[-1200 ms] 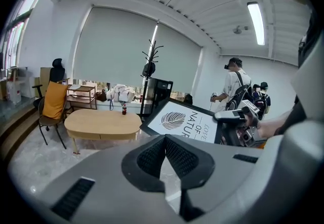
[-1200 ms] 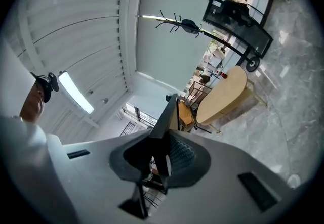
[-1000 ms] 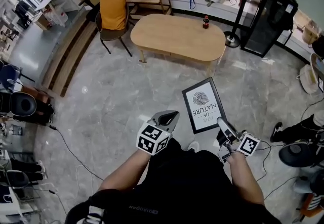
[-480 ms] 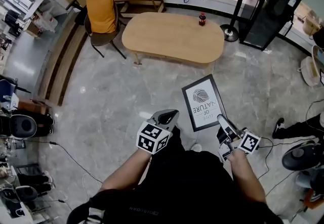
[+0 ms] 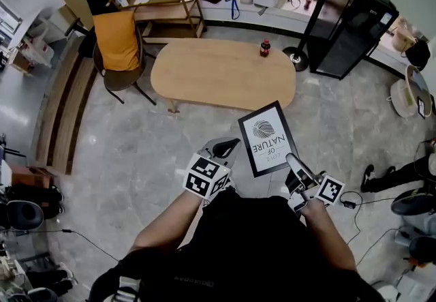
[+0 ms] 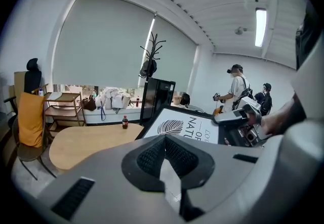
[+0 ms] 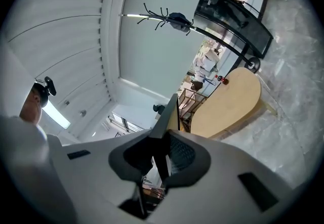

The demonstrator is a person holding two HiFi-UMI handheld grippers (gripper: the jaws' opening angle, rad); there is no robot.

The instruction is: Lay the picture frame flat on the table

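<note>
Picture frame — tilted, face up — long axis toward table.

The oval worktop offers a broad bare surface. Only a bottle stands on it, near the far right edge. The grey floor in front of it lies open on the left and centre. A chair draped in orange crowds the worktop's left end, with a wooden shelf rack behind. Past the right end stand a coat stand and a black cabinet. The picture frame, clamped at its lower corner by the right hand-held gripper, fills the air before the worktop's near right edge. The left hand-held gripper, jaws together, hangs just beside the frame without touching it. Another person's leg and a cable take up the floor to the right.
</note>
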